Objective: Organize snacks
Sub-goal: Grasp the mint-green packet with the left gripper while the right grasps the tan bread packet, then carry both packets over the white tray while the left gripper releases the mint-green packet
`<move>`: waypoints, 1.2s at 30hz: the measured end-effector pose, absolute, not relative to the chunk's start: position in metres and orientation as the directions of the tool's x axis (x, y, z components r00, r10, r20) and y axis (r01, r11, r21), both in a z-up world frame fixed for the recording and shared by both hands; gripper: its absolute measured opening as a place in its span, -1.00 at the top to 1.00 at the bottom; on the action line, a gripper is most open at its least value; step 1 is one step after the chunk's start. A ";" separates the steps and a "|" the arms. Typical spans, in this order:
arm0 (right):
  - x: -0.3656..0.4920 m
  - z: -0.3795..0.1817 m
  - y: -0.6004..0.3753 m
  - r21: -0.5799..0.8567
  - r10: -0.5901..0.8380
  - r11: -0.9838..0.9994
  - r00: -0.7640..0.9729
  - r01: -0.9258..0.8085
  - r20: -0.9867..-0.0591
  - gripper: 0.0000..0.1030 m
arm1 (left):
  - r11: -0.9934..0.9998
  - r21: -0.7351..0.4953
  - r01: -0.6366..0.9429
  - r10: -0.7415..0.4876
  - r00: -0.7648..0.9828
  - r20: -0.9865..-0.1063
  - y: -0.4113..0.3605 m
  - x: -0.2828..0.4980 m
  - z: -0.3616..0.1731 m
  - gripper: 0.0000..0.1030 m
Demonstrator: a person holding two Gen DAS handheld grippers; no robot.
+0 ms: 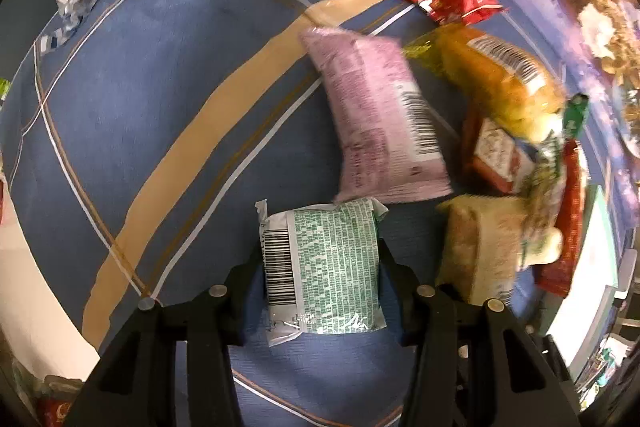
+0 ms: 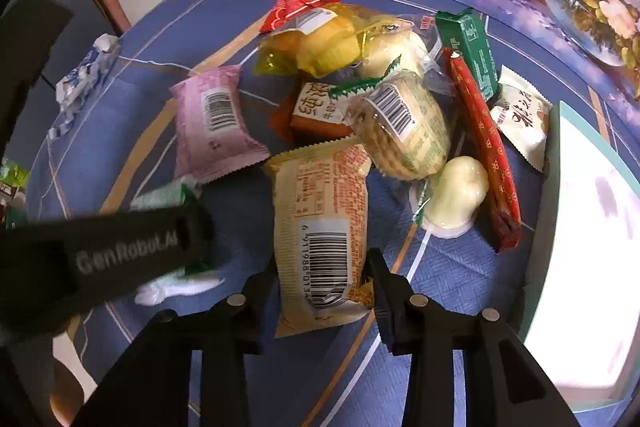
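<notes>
The left gripper (image 1: pixel 322 267) clamps a green packet (image 1: pixel 324 269) by its sides over the blue cloth (image 1: pixel 160 87); its lower end is cut off behind the jaws. The right gripper (image 2: pixel 324 291) pinches a yellow packet (image 2: pixel 320 231) at the near edge of the snack pile (image 2: pixel 400 99); in the right view the left gripper's body hides most of the green packet; in the left view the pile's right side is blurred; a pink packet (image 1: pixel 380 115) lies beside it.
</notes>
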State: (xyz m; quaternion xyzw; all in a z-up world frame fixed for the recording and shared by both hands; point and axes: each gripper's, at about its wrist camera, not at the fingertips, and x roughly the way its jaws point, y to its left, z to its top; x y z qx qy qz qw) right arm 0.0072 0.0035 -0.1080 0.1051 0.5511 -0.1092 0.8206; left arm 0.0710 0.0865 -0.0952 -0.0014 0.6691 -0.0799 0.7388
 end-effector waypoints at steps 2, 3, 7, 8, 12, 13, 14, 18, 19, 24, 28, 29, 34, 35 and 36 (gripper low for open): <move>0.005 -0.107 0.003 0.068 -0.050 0.953 0.375 0.296 -0.926 0.21 | 0.985 -0.122 0.120 -0.136 0.110 -0.985 0.086 0.072 -0.087 0.01; 0.003 -0.105 0.002 0.073 -0.048 0.952 0.380 0.298 -0.924 0.21 | 0.984 -0.130 0.120 -0.144 0.120 -0.982 0.085 0.072 -0.082 0.01; -0.008 -0.087 -0.010 0.134 -0.029 0.932 0.437 0.338 -0.899 0.22 | 0.980 -0.155 0.124 -0.175 0.169 -0.970 0.087 0.077 -0.057 0.02; -0.011 -0.081 -0.014 0.154 -0.027 0.924 0.460 0.350 -0.887 0.22 | 0.979 -0.161 0.128 -0.183 0.187 -0.965 0.086 0.077 -0.050 0.01; -0.023 -0.053 -0.026 0.200 -0.040 0.900 0.530 0.387 -0.847 0.22 | 0.972 -0.183 0.150 -0.218 0.265 -0.939 0.084 0.076 -0.021 0.01; -0.026 -0.049 -0.031 0.211 -0.042 0.895 0.544 0.394 -0.838 0.22 | 0.970 -0.183 0.159 -0.222 0.280 -0.934 0.083 0.074 -0.017 0.01; -0.033 -0.037 -0.039 0.228 -0.048 0.885 0.567 0.406 -0.823 0.22 | 0.968 -0.184 0.172 -0.228 0.295 -0.928 0.079 0.070 -0.014 0.01; -0.058 -0.011 -0.058 0.245 -0.100 0.855 0.609 0.457 -0.787 0.22 | 0.955 -0.174 0.240 -0.247 0.320 -0.915 0.063 0.054 -0.006 0.01; -0.063 -0.007 -0.064 0.233 -0.134 0.842 0.606 0.487 -0.784 0.22 | 0.950 -0.167 0.265 -0.250 0.320 -0.914 0.057 0.050 -0.006 0.01; -0.093 -0.020 -0.116 0.197 -0.244 0.726 0.514 0.659 -0.822 0.22 | 0.897 -0.152 0.415 -0.291 0.295 -0.910 0.014 0.023 -0.007 0.01; -0.119 -0.031 -0.150 0.122 -0.325 0.634 0.407 0.764 -0.854 0.22 | 0.834 -0.128 0.537 -0.319 0.279 -0.906 -0.021 -0.012 -0.010 0.01; -0.126 -0.032 -0.157 0.128 -0.331 0.609 0.397 0.783 -0.856 0.22 | 0.817 -0.118 0.564 -0.321 0.275 -0.906 -0.031 -0.020 -0.012 0.01; -0.168 -0.036 -0.194 0.093 -0.396 0.469 0.304 0.878 -0.866 0.22 | 0.729 -0.083 0.680 -0.336 0.249 -0.908 -0.068 -0.058 -0.024 0.01; -0.174 -0.039 -0.198 0.088 -0.404 0.451 0.291 0.888 -0.867 0.22 | 0.713 -0.081 0.696 -0.340 0.241 -0.909 -0.074 -0.063 -0.026 0.01; -0.184 -0.039 -0.204 0.086 -0.413 0.419 0.274 0.904 -0.869 0.22 | 0.694 -0.085 0.715 -0.346 0.228 -0.910 -0.080 -0.069 -0.029 0.01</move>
